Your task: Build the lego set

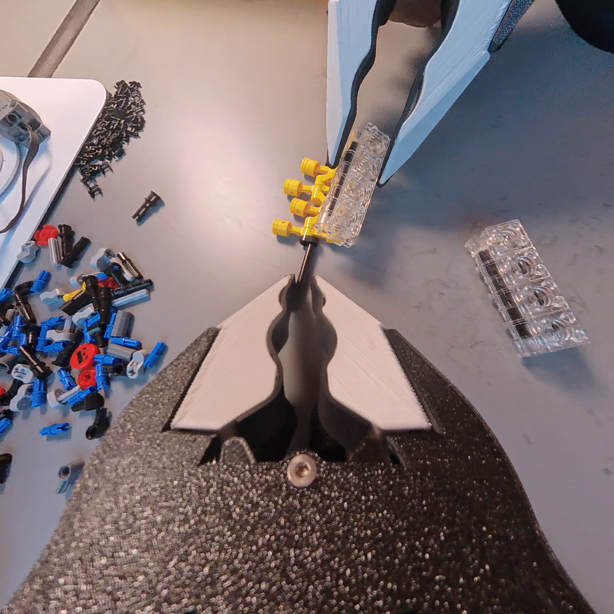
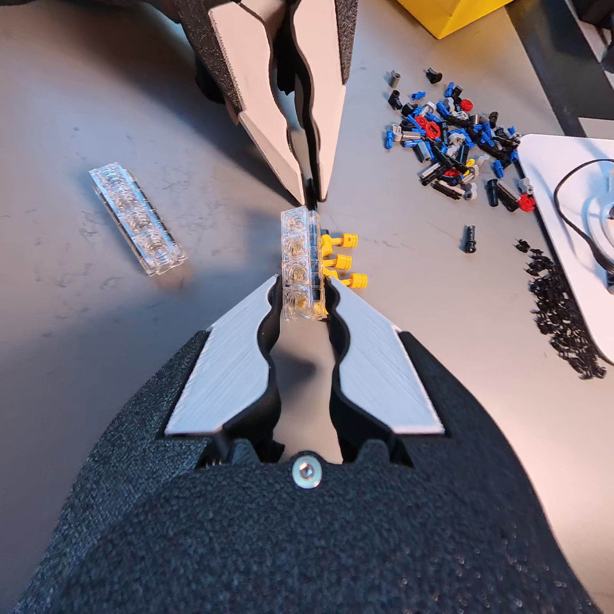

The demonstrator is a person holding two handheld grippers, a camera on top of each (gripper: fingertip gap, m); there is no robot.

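A clear cylinder block (image 1: pixel 352 186) with several yellow pistons (image 1: pixel 300 199) on a black axle (image 1: pixel 305 262) is held between both grippers above the grey table. My left gripper (image 1: pixel 304 279) is shut on the axle's near end. My right gripper (image 2: pixel 302 282) is shut on the clear block (image 2: pixel 300 265), its fingertips at the block's near end. In the right wrist view the yellow pistons (image 2: pixel 345 260) stick out to the right and the left gripper (image 2: pixel 310 199) comes in from the top. A second clear block (image 1: pixel 525 289) lies on the table; it also shows in the right wrist view (image 2: pixel 136 217).
A pile of small blue, black, grey and red pieces (image 1: pixel 66 332) lies to the left. A heap of black pins (image 1: pixel 113 129) sits beside a white tray (image 1: pixel 66 109). One black pin (image 1: pixel 148 206) lies alone. A yellow box (image 2: pixel 448 13) stands at the far edge. The gap from one gripper's tips to the other's is roughly 7 cm. The black pin (image 1: pixel 148 206) is about 12 cm from both grippers' fingertips. Look for it in the right wrist view (image 2: pixel 468 239) too.
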